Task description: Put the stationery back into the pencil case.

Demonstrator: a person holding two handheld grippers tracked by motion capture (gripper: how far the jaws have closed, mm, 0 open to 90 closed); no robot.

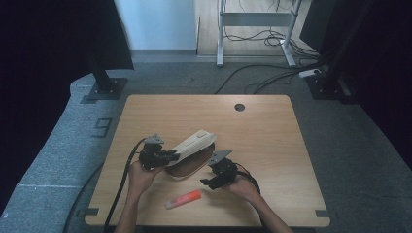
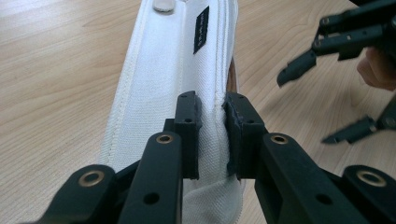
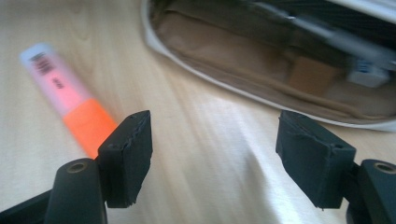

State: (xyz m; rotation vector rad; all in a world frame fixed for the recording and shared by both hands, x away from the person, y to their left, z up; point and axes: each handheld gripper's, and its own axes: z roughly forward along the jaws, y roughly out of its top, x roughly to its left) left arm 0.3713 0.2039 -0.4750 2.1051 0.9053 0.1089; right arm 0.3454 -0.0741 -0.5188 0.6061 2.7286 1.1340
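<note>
A white fabric pouch point(image 1: 194, 143) lies open in the middle of the table, its brown lining point(image 1: 192, 166) showing. My left gripper point(image 1: 167, 156) is shut on the pouch's raised white flap point(image 2: 163, 60) and holds it up; in the left gripper view both pads point(image 2: 189, 121) pinch the cloth at the seam. A pink and orange highlighter point(image 1: 183, 199) lies on the wood near the front edge. My right gripper point(image 1: 206, 183) stands open just right of it and beside the pouch, nothing between its jaws. In the right gripper view the highlighter point(image 3: 70, 102) is at the left and the open pouch point(image 3: 243, 51) beyond.
The wooden table point(image 1: 272, 145) has a round cable hole point(image 1: 239, 107) near its far edge. Black stands point(image 1: 104, 82) and a desk frame point(image 1: 221, 43) with cables are on the grey floor behind. My right gripper point(image 2: 303, 109) appears at the right in the left gripper view.
</note>
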